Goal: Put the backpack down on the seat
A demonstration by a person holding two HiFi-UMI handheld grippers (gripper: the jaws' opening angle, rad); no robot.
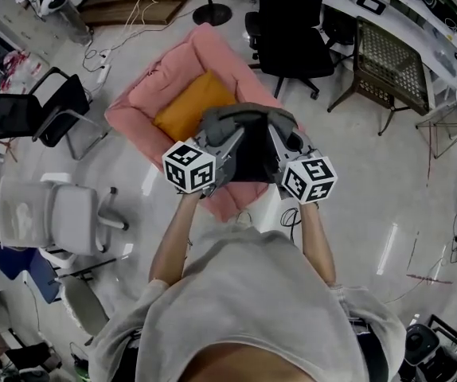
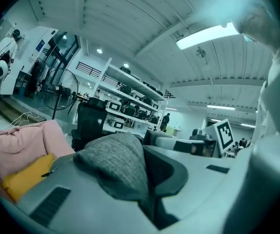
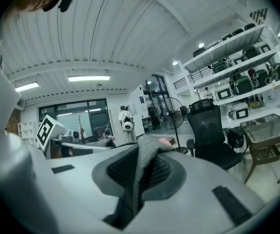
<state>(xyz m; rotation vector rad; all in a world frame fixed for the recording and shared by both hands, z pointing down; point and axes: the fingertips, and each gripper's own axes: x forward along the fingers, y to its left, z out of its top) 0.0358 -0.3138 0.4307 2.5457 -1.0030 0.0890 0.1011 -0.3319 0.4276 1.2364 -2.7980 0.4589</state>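
A person (image 1: pixel 244 309) is seen from above, standing on a pale, glossy floor (image 1: pixel 356 181), with a hand-held gripper raised in each hand in front of the chest. A dark backpack (image 1: pixel 252 164) with a grey fabric top is held up between the two, carried by that top alone.

The left hand-held gripper (image 1: pixel 230 132) is clamped shut on a fold of the grey fabric. In the left gripper view the woven cloth is seen bulging up out of the pinched jaws. The right hand-held gripper (image 1: pixel 280 132) is likewise closed on the fabric, and in the right gripper view a thin ridge of the same grey cloth is squeezed between its dark textured pads. The two marker cubes are held side by side, near each other.

Just beyond and below the backpack a pink armchair (image 1: pixel 145 102) is seen, with an orange cushion (image 1: pixel 189 108) lying on its seat. From above, the backpack is placed over the near edge of the armchair, beside the cushion and not resting on it.

A black office chair (image 1: pixel 288 22) is seen past the armchair, and a white office chair (image 1: pixel 61 213) to the person's left
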